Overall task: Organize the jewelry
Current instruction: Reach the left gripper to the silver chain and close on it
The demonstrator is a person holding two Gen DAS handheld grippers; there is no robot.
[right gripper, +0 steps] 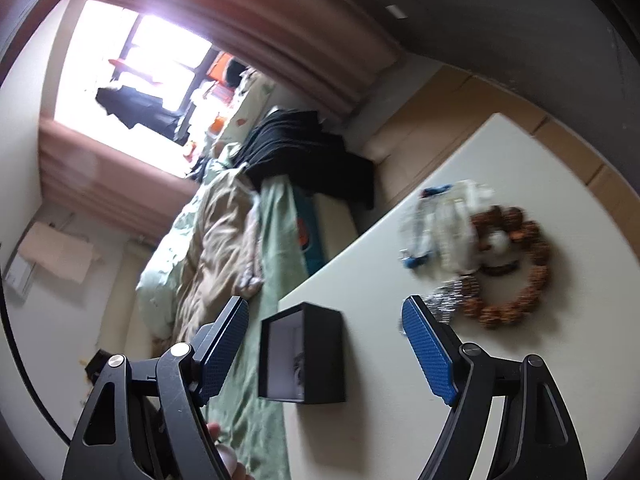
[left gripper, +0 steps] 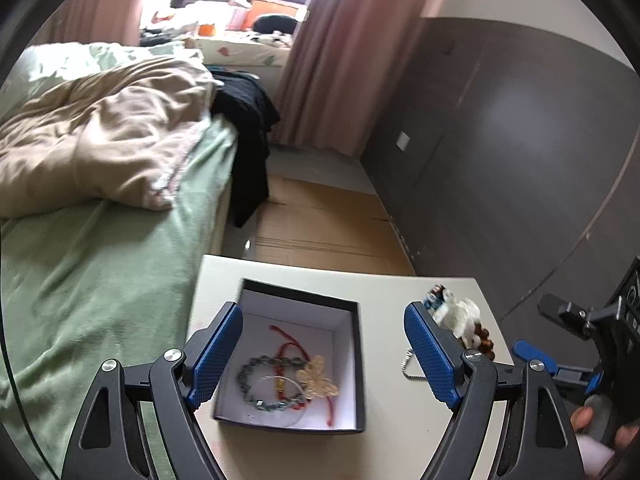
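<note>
currently: black box [left gripper: 296,364] on table [left gripper: 384,400] holds bracelets; wooden bead bracelet [right gripper: 516,268] lies loose beside it. my right gripper [right gripper: 324,344] and left gripper [left gripper: 322,354] gape empty. approach beads squarely, pinch one strand.

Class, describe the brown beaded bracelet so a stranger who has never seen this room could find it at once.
Start at the pale table beside the green bed. The black box sits near the bed edge; away from it lies a loose heap of jewelry. The brown beaded bracelet rings that heap's outer side, the only loop of large round reddish-brown beads.
</note>
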